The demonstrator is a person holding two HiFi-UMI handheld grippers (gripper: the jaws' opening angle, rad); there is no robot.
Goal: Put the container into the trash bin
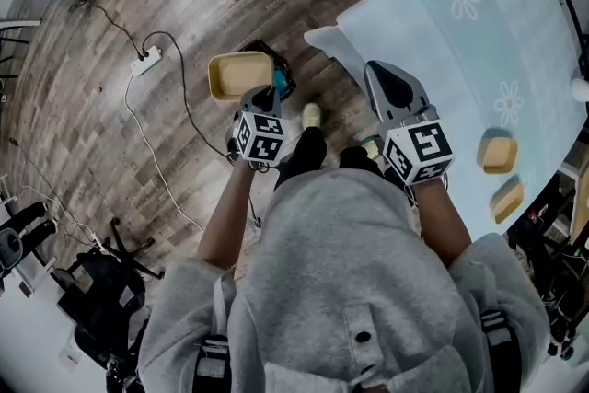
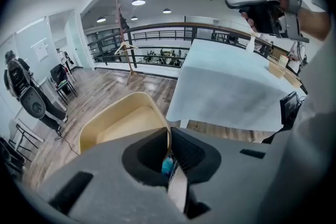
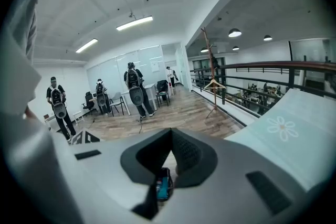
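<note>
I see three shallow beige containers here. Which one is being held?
The beige container over the wooden floor, pinched by its rim in the left gripper. The other two lie on the pale blue tablecloth at the person's right.

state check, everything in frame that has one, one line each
container: held over the floor, open side up, empty
left tongs: shut on the container's rim
right tongs: shut, nothing between them
other containers: resting on the table, not gripped
</note>
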